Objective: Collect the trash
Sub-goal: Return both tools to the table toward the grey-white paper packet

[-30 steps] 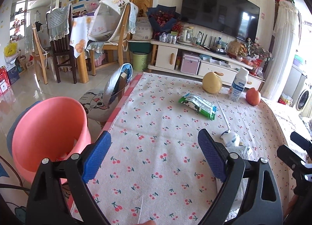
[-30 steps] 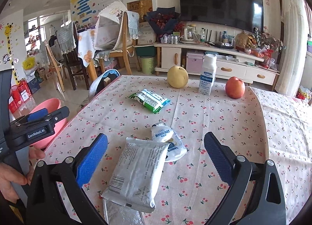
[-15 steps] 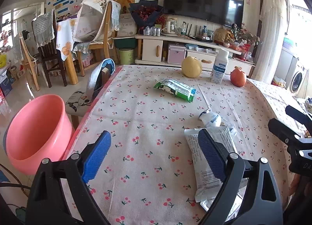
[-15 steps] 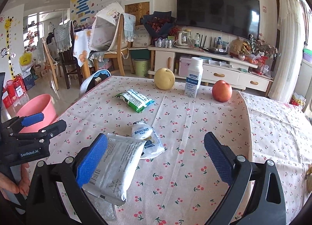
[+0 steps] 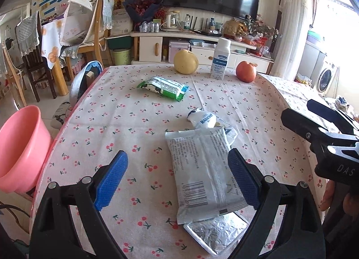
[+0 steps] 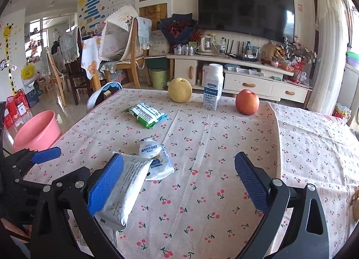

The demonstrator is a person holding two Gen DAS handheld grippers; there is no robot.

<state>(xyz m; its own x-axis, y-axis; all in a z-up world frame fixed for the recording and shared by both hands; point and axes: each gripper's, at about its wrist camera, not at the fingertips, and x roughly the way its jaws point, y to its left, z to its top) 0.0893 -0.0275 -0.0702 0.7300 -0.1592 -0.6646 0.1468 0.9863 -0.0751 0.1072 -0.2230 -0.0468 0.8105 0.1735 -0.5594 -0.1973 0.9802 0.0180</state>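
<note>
Both hand-held grippers are spread wide, holding nothing: left hand-held gripper over the white packet, right hand-held gripper just beside it. Foil wrapper pokes out underneath, I think. Behind sits the pouch, then a green wrapper mid-counter. Pink bucket is off the left edge.

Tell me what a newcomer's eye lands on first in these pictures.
Probably the silver-white wrapper, lying flat on the cherry-print tablecloth between the open left gripper fingers, with a crumpled MAGICDAY pouch just beyond it. Next, the pink bucket beside the table's left edge, and the red apple at the far end.
</note>
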